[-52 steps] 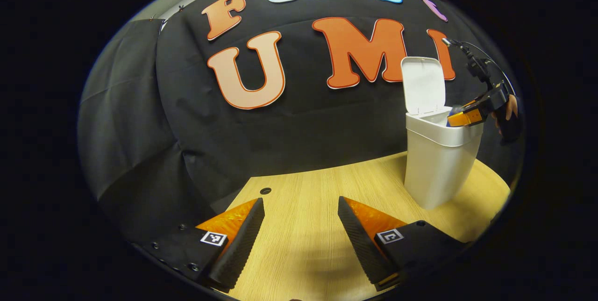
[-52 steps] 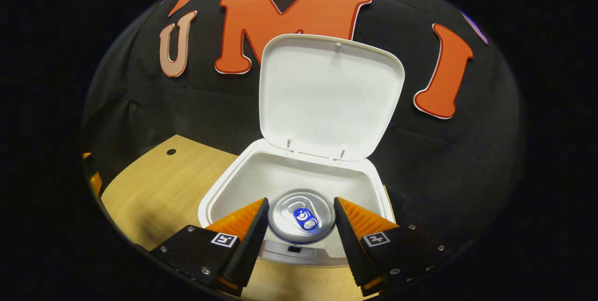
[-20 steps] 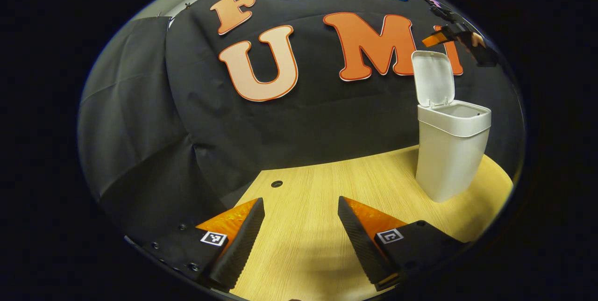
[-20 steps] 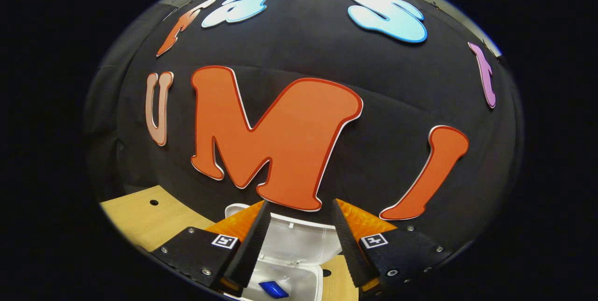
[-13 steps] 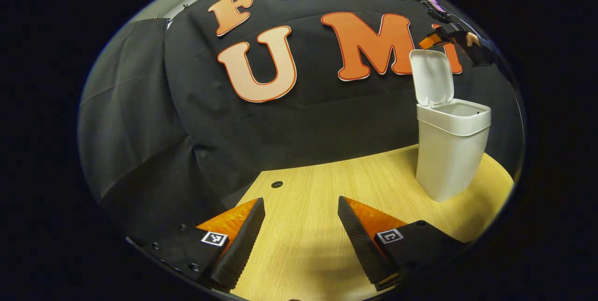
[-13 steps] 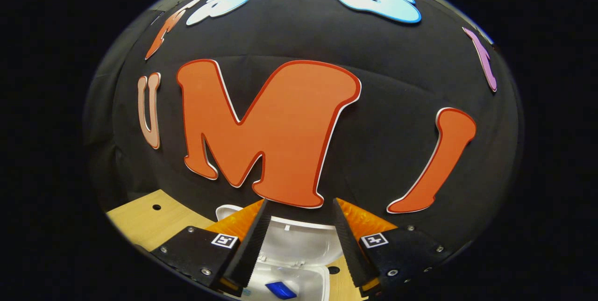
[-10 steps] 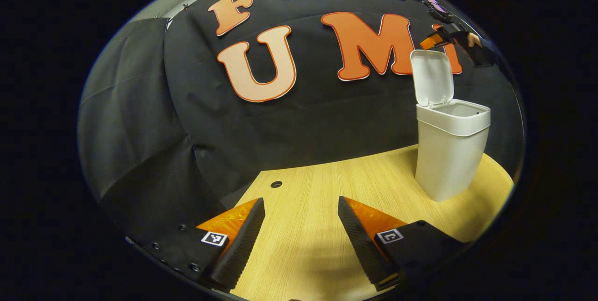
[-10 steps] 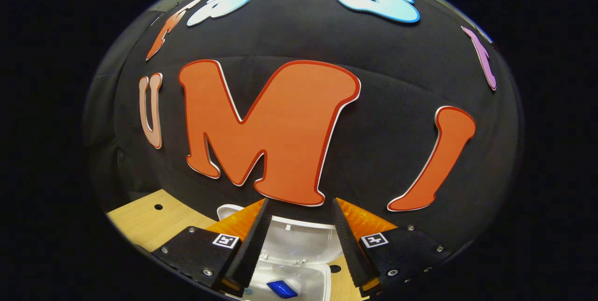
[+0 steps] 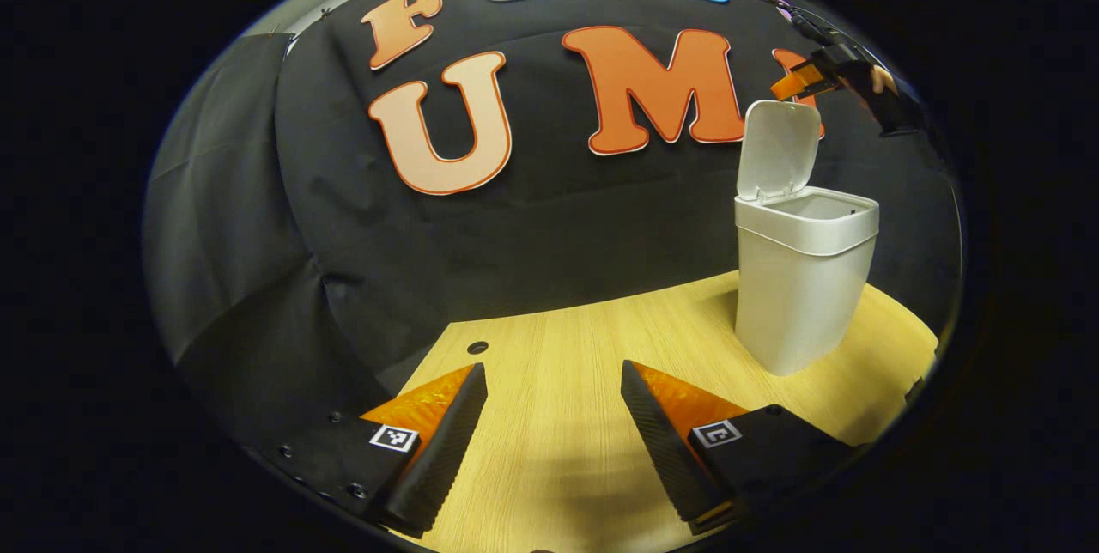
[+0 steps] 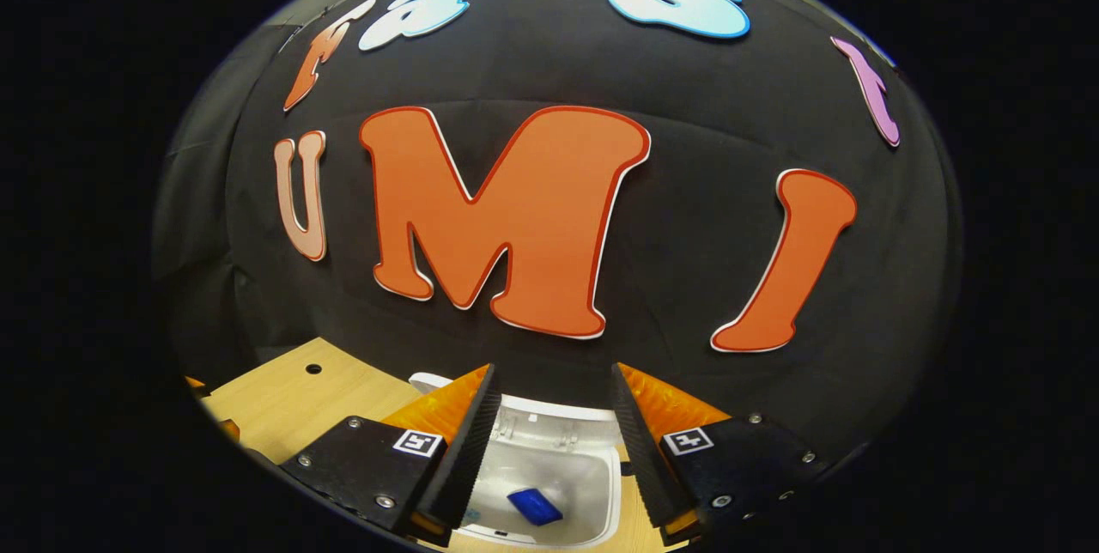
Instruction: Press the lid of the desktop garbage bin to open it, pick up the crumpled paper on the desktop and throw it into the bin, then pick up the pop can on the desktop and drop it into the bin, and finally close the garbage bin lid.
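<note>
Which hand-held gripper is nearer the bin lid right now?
Right. The right hand-held gripper hovers just above the raised bin lid; the left hand-held gripper sits low over the table, well away.

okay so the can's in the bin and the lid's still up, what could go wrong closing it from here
The right gripper hovers open just above the raised lid. Pushing the lid's top edge toward the wall rather than forward could tip the tall, narrow bin instead of closing it. The left gripper sits open over the table, far from the bin, so nothing steadies it.

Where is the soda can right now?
In the right gripper view, the can lies down inside the open white bin, straight below the right tool, which is open and holds nothing.
</note>
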